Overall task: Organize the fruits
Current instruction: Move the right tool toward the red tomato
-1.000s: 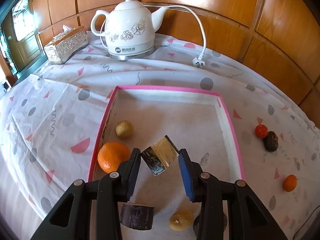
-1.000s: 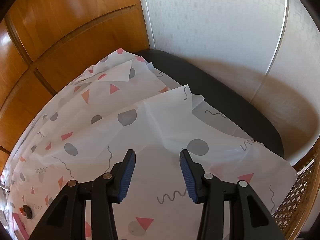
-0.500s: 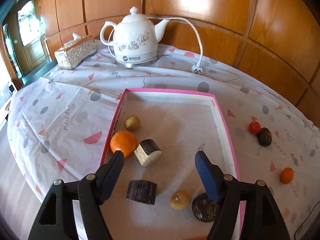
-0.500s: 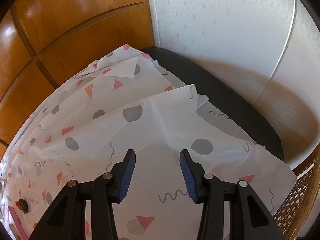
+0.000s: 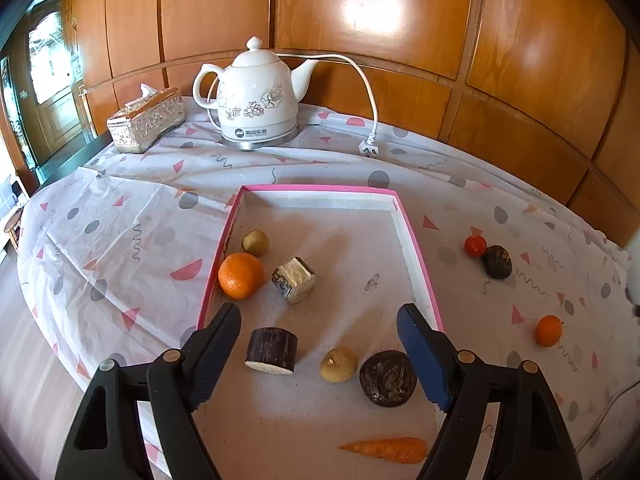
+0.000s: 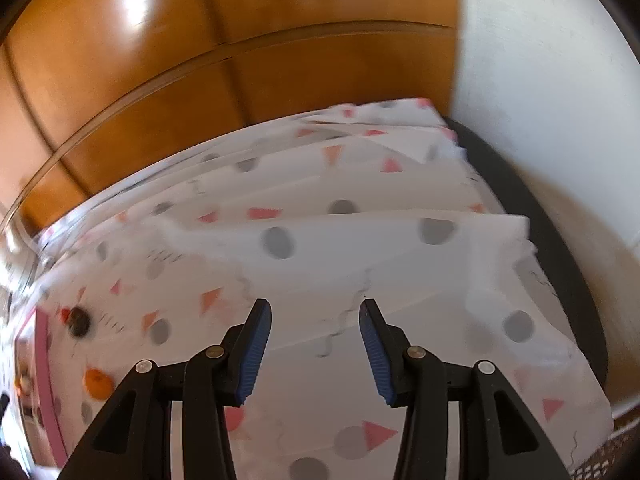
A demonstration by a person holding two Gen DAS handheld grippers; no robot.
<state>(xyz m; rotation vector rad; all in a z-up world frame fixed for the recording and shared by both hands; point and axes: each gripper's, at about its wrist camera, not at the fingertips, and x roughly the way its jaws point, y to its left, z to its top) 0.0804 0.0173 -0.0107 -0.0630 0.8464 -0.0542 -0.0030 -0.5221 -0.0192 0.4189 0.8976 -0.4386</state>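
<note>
Pale cane chunk (image 5: 294, 280) beyond opening jaws

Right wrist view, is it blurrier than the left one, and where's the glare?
Right wrist view: motion-smeared, the tablecloth pattern streaked, the fruit at left mere blobs; only the right gripper is crisp. Left wrist view: sharp, the kettle and tray well defined. Glare: bright patches on the wood panels in both views. Fisheye bends the panel lines.

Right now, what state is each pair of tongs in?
Left tongs: jaws opening, holding nothing.
Right tongs: open, empty, over the tablecloth.
</note>
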